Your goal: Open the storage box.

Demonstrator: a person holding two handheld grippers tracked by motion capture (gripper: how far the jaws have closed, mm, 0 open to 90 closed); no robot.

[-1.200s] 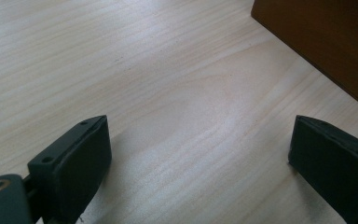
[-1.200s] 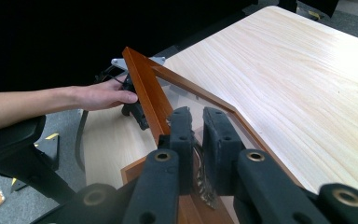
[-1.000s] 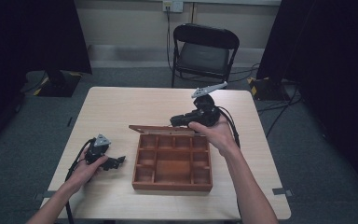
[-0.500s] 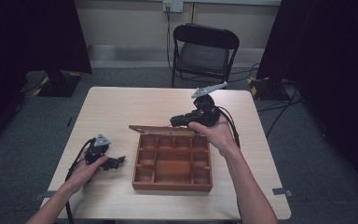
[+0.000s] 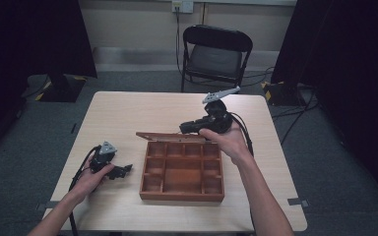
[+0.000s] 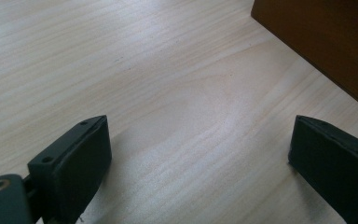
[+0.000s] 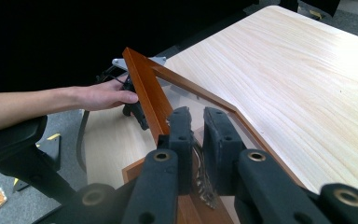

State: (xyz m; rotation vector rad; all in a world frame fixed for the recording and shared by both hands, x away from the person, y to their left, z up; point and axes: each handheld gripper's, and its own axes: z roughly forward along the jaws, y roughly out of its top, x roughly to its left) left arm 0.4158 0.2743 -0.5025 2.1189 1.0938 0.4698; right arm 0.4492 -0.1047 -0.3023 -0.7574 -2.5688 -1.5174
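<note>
A wooden box (image 5: 182, 195) with several compartments lies mid-table. Its glass-paned lid (image 5: 170, 136) stands raised at the far side. My right gripper (image 5: 184, 129) reaches the lid from the right. In the right gripper view its jaws (image 7: 196, 116) are shut on the ornate metal clasp (image 7: 203, 182) on the lid's wooden frame (image 7: 144, 91). My left gripper (image 5: 125, 169) rests on the table left of the box. In its own view the left gripper (image 6: 200, 158) stands open over bare wood, and the box wall (image 6: 326, 42) is at the upper right.
A black folding chair (image 5: 216, 51) stands behind the table's far edge. Cables trail from both grippers, one over the table's right side (image 5: 246, 135). Pale tabletop (image 5: 142, 110) stretches beyond and left of the box.
</note>
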